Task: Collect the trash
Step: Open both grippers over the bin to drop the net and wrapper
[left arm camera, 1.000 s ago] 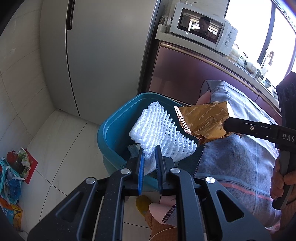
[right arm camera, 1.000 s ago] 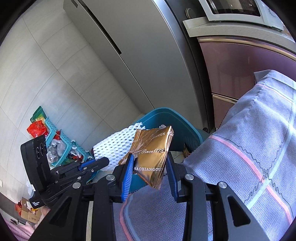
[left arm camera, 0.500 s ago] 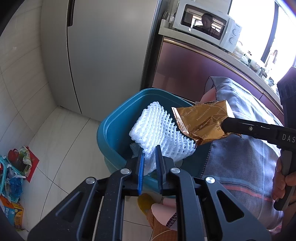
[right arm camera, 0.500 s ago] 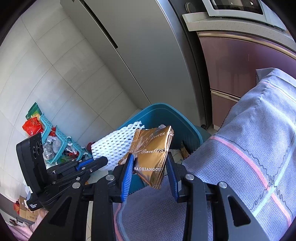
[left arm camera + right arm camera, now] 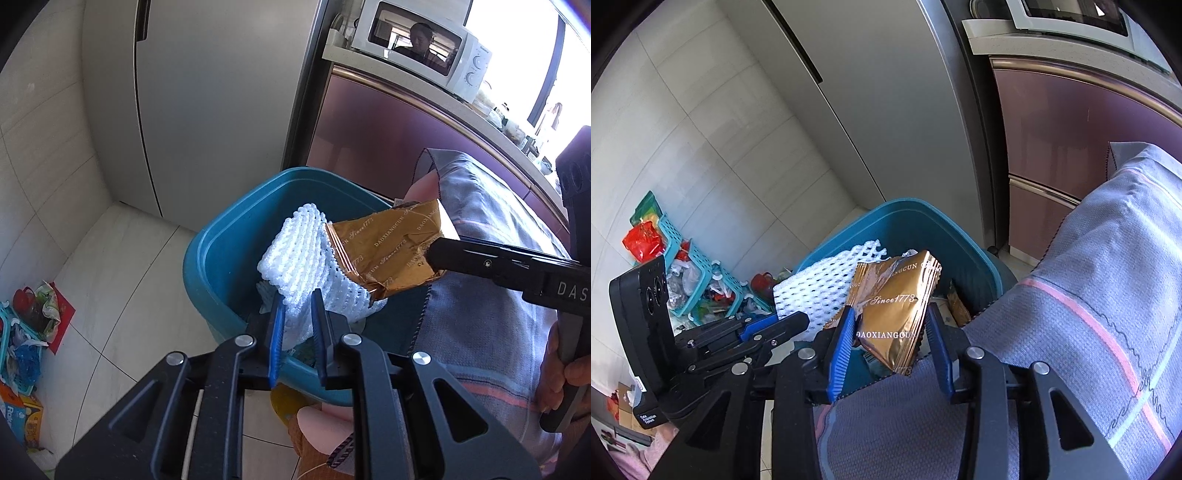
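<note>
A blue plastic bin [image 5: 207, 266] stands on the tiled floor beside the fridge; it also shows in the right wrist view [image 5: 916, 225]. My left gripper [image 5: 297, 306] is shut on a white foam net [image 5: 295, 258] and holds it over the bin's opening. My right gripper [image 5: 892, 321] is shut on a gold snack wrapper [image 5: 894, 306], held at the bin's near rim, just right of the foam net [image 5: 820, 284]. The wrapper [image 5: 388, 247] overlaps the net in the left wrist view. Some trash lies inside the bin, mostly hidden.
A table under a grey-blue striped cloth [image 5: 1089, 314] is on the right, touching the bin. A tall grey fridge [image 5: 221, 92] and a maroon cabinet [image 5: 388, 147] with a microwave [image 5: 421, 40] stand behind. Turquoise baskets of clutter [image 5: 698, 280] sit on the floor at left.
Both grippers have moved a little nearer and farther over the bin with their loads. Neither grip has changed.
</note>
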A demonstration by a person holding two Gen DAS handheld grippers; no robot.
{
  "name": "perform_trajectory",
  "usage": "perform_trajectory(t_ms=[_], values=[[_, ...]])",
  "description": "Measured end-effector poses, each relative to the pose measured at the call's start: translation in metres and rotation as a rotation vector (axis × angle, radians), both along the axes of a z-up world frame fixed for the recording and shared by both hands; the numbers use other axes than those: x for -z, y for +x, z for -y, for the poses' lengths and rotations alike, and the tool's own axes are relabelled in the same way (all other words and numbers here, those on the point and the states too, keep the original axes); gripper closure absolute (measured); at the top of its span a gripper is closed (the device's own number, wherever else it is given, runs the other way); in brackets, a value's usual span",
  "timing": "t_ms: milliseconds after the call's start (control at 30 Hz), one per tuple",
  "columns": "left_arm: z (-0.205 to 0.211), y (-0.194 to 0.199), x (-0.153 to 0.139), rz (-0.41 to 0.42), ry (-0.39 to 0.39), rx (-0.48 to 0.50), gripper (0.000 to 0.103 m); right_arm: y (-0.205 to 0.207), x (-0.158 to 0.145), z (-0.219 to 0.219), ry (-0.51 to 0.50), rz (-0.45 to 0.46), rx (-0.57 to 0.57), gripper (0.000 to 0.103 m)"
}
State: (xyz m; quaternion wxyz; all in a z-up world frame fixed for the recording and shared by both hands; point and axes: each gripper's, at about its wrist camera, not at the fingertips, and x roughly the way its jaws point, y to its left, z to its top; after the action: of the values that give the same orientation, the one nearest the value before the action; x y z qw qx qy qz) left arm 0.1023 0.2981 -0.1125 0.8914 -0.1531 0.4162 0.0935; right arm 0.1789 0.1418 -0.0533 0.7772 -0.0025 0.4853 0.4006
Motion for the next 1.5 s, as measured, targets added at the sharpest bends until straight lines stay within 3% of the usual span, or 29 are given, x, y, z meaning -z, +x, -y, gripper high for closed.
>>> perform_trajectory(t_ms=[467, 767, 867, 1000, 1100, 1333, 1500], values=[[0.002, 0.007, 0.01, -0.009, -0.02, -0.003, 0.079, 0.001, 0.003, 0.002, 0.002, 0.01, 0.012, 0.059], [0.003, -0.005, -0.005, 0.045, -0.003, -0.003, 0.074, 0.002, -0.001, 0.016, 0.032, 0.009, 0.025, 0.059], [0.009, -0.006, -0.009, 0.062, -0.007, 0.028, 0.072, 0.0, -0.002, 0.019, 0.041, 0.008, 0.023, 0.059], [0.027, -0.004, -0.012, 0.066, 0.003, 0.146, 0.07, 0.0, -0.006, 0.024, 0.061, 0.005, 0.03, 0.059], [0.039, 0.003, -0.007, 0.045, 0.02, 0.202, 0.07, 0.0, -0.011, 0.029, 0.08, 0.009, 0.037, 0.059], [0.04, 0.026, 0.011, -0.031, -0.021, 0.256, 0.071, -0.001, -0.024, 0.045, 0.118, 0.022, 0.058, 0.058], [0.037, 0.043, 0.027, -0.11, 0.007, 0.238, 0.072, 0.0, -0.025, 0.058, 0.133, 0.015, 0.086, 0.058]])
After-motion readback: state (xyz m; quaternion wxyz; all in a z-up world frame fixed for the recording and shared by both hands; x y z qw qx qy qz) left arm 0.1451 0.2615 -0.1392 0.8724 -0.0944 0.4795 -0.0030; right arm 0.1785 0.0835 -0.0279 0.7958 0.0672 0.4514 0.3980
